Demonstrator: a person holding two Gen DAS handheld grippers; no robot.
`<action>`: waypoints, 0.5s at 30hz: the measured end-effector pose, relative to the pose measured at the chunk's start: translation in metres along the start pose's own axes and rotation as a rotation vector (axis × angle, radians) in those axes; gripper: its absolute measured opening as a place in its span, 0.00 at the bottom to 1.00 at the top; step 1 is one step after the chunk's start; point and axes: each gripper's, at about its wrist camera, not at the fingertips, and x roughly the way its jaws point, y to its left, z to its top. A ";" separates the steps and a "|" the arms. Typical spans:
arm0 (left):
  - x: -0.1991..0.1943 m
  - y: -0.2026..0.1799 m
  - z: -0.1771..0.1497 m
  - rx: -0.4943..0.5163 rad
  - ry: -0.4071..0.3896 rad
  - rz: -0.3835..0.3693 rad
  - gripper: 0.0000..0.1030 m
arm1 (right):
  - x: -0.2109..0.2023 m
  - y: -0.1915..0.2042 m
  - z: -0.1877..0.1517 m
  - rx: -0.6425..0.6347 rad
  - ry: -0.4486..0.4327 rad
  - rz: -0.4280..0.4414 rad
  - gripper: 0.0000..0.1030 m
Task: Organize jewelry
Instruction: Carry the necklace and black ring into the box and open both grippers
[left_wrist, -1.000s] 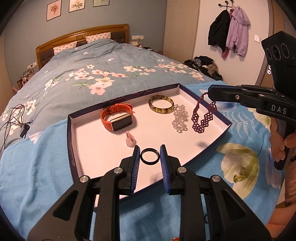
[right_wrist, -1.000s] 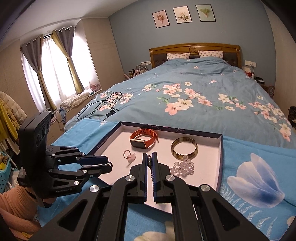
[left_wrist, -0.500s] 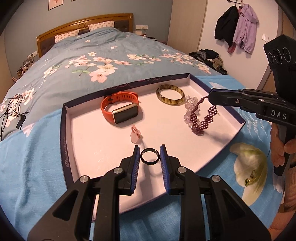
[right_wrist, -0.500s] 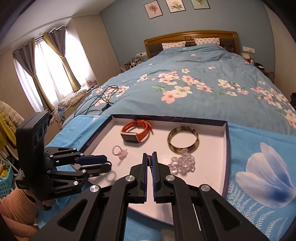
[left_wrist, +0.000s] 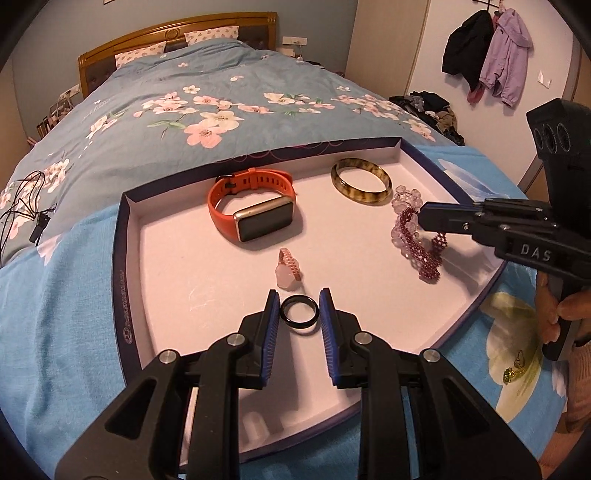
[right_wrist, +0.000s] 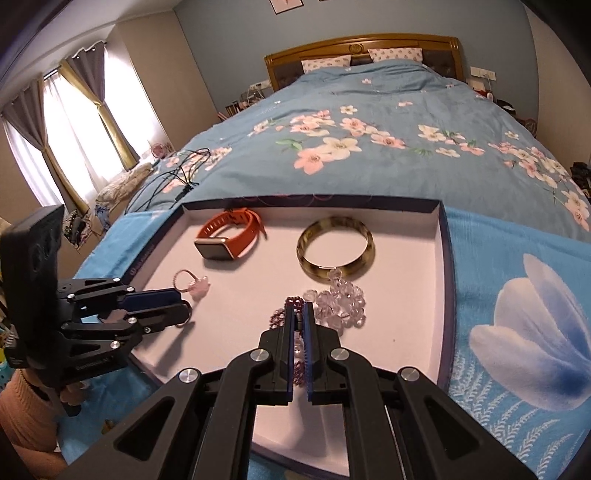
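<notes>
A white tray with a dark rim (left_wrist: 122, 258) (right_wrist: 441, 236) lies on the bed. My left gripper (left_wrist: 298, 306) is shut on a black ring (left_wrist: 298, 315) just above the tray's near part. My right gripper (right_wrist: 300, 314) is shut on a dark red beaded bracelet (left_wrist: 424, 258) (right_wrist: 291, 303), whose lower end rests on the tray beside clear crystal beads (right_wrist: 341, 301). An orange smartwatch (left_wrist: 255, 210), a mottled bangle (left_wrist: 360, 181) and a pink ring (left_wrist: 288, 267) lie in the tray.
The tray sits on a light blue floral cloth (right_wrist: 524, 332) over a blue floral duvet. A small gold and green piece (left_wrist: 515, 367) lies on the cloth right of the tray. Black cables (left_wrist: 22, 218) lie on the duvet at left.
Both grippers have come lower and closer to the tray. The right gripper has brought the red bracelet down so that its end touches the tray. The left still holds the black ring.
</notes>
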 end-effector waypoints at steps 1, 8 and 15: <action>0.001 0.000 0.000 0.000 0.001 0.001 0.22 | 0.002 0.000 0.000 -0.001 0.004 -0.005 0.03; 0.006 0.000 0.007 -0.005 0.000 0.009 0.22 | 0.013 0.000 0.006 0.002 0.009 -0.033 0.03; 0.008 0.000 0.016 -0.013 -0.015 0.030 0.22 | 0.016 -0.003 0.013 0.013 -0.014 -0.054 0.03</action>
